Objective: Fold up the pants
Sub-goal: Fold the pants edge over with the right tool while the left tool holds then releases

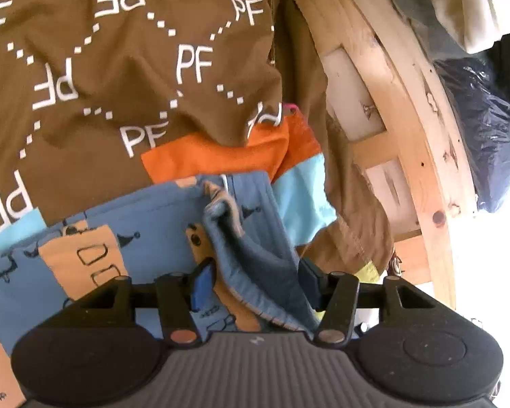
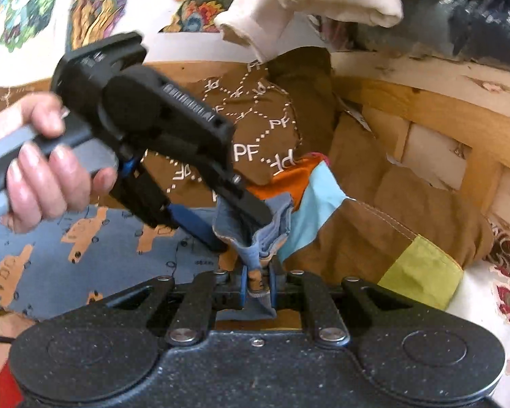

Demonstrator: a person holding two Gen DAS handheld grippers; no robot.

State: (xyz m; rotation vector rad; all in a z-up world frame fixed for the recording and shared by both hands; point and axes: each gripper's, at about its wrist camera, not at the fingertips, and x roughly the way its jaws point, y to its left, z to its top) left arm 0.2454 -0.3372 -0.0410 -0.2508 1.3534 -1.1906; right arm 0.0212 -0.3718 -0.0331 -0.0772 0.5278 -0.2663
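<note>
Blue printed pants (image 1: 146,238) fill the lower half of the left wrist view, lying on a brown "PF" quilt (image 1: 102,78) with orange and light blue patches. Left gripper (image 1: 255,282) sits at 6 o'clock, pointing forward and down. Its jaws stand roughly half open, and a bunched fold of the pants hem runs up between them toward 12; the blue pads do not visibly press it, with gaps on both sides. Wooden bed frame (image 1: 401,156) curves along 1 to 4 o'clock, and a dark plastic bag (image 1: 486,129) sits beyond it at 3.

Right wrist view: right gripper (image 2: 256,285) at 6 o'clock, jaws nearly together, pinching a small tuft of blue pants (image 2: 85,255) fabric between the blue pads. The pants spread out toward 8–9 o'clock, orange vehicle print showing. The left gripper (image 2: 241,227) comes in from 10 o'clock, body tilted steeply, fingertips down at the same bunched edge just above the right gripper's tips. A hand (image 2: 40,163) at 9 o'clock wraps the grey handle, fingers curled over it. The quilt (image 2: 255,136) lies behind at centre and the bed frame (image 2: 442,108) at 2–3 o'clock, with a cream folded cloth (image 2: 323,0) at 12.
</note>
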